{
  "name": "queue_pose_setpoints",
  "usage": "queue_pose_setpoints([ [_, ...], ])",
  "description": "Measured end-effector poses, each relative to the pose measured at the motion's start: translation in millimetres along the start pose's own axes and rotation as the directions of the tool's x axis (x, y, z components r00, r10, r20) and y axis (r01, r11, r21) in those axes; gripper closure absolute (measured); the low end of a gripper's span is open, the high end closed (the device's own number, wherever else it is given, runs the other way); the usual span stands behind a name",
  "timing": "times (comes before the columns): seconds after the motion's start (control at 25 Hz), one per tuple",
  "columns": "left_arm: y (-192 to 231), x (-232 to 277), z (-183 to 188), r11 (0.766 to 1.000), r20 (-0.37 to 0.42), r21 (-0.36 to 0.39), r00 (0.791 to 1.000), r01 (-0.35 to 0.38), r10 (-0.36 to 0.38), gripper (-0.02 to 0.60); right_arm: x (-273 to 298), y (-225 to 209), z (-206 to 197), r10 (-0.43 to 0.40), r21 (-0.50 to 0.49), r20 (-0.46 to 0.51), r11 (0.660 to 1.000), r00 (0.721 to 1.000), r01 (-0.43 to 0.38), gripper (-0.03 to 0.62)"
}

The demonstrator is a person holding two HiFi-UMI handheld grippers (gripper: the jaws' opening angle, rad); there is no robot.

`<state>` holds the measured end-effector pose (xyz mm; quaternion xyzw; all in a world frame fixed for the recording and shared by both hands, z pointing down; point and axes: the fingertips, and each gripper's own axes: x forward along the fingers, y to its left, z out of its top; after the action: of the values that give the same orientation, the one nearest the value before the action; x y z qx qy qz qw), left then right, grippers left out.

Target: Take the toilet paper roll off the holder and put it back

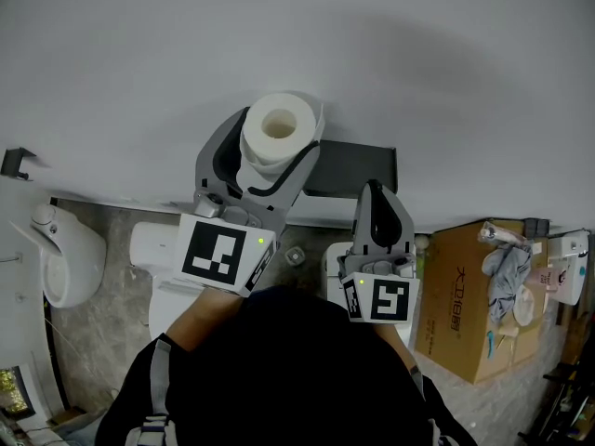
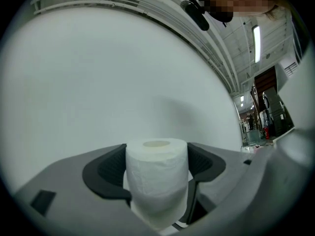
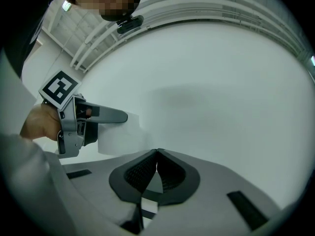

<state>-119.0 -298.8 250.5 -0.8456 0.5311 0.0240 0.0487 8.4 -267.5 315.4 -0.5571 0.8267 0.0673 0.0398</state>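
My left gripper [image 1: 277, 147] is shut on a white toilet paper roll [image 1: 279, 128], held upright in front of the white wall with its cardboard core facing up. In the left gripper view the roll [image 2: 157, 181] stands between the black pads [image 2: 106, 173], which press on both its sides. The dark holder [image 1: 349, 168] is fixed to the wall just right of the roll, with nothing on it. My right gripper [image 1: 376, 193] points at the wall just below the holder, jaws shut and empty [image 3: 156, 154]. The right gripper view shows the left gripper [image 3: 74, 127] and the roll [image 3: 115, 137] off to the left.
Below me are a white toilet tank [image 1: 153, 247] and a grey stone floor. A cardboard box [image 1: 465, 295] with cloth on top stands at the right. A white fixture [image 1: 60, 249] sits at the left, with a small black bracket [image 1: 14, 163] on the wall above it.
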Motion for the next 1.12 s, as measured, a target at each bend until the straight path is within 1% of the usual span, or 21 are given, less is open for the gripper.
queue_pose_setpoints([
  [0.2, -15, 8, 4, 0.999, -0.003, 0.0, 0.999, 0.041, -0.041, 0.212, -5, -3, 3, -0.013, -0.003, 0.001, 1.0, 1.0, 0.013, 0.575],
  [0.32, -23, 13, 2, 0.998, -0.026, -0.017, 0.998, 0.058, -0.058, 0.212, -9, -7, 4, -0.026, -0.005, 0.005, 1.0, 1.0, 0.026, 0.576],
  [0.48, -34, 20, 3, 0.996, -0.023, -0.024, 0.996, 0.089, -0.089, 0.212, -15, -14, 3, -0.049, -0.006, 0.003, 0.999, 0.999, 0.049, 0.576],
  [0.8, -54, 32, 0, 0.988, -0.033, -0.03, 0.988, 0.149, -0.15, 0.212, -24, -23, 2, -0.085, -0.009, -0.001, 0.996, 0.996, 0.085, 0.576],
  [1.12, -72, 45, -9, 0.98, -0.047, -0.044, 0.98, 0.192, -0.194, 0.212, -32, -36, 0, -0.12, -0.01, -0.013, 0.993, 0.993, 0.119, 0.576],
])
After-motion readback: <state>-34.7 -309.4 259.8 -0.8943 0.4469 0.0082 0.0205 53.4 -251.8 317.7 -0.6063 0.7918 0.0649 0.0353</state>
